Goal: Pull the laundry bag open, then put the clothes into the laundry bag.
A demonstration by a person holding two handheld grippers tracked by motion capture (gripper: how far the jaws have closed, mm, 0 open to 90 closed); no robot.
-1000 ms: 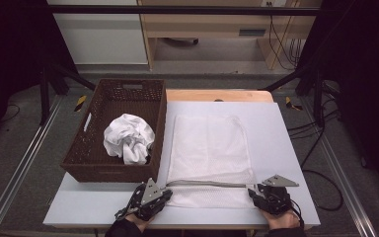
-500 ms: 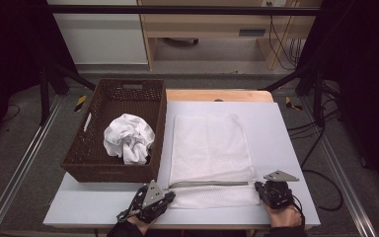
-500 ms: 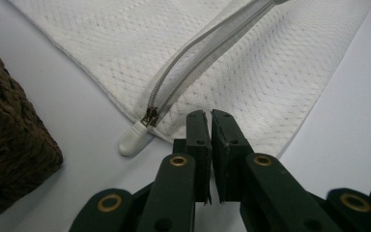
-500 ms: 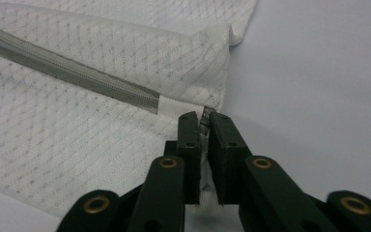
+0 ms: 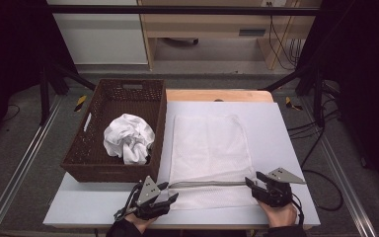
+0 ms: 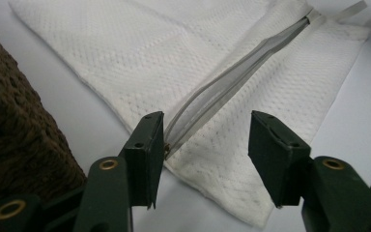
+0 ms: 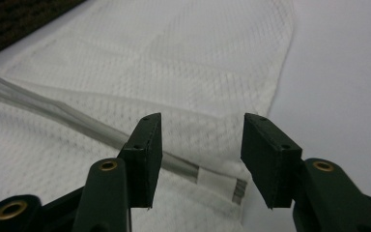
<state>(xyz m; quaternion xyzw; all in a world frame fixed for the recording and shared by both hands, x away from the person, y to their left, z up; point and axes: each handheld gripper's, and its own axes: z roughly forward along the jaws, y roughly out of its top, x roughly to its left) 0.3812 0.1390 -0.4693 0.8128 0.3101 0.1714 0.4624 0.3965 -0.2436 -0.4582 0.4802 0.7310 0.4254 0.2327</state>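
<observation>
Left gripper [image 5: 170, 190] and right gripper [image 5: 250, 181] jaws just opened

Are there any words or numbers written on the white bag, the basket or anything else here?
None can be read.
White mesh bag: plain fabric with a grey zipper, no label seen.
Brown basket: no tag.
White cloth in it: no print.
Yellow-and-black marks on the floor: stripes, not letters.

I see a white mesh bag [image 5: 209, 148] with tiny dots and a grey zipper [image 5: 207, 184]. The basket [image 5: 86, 153] at nine o'clock is dark brown, the cloth [image 5: 128, 138] white, the table [image 5: 286, 148] pale grey.
</observation>
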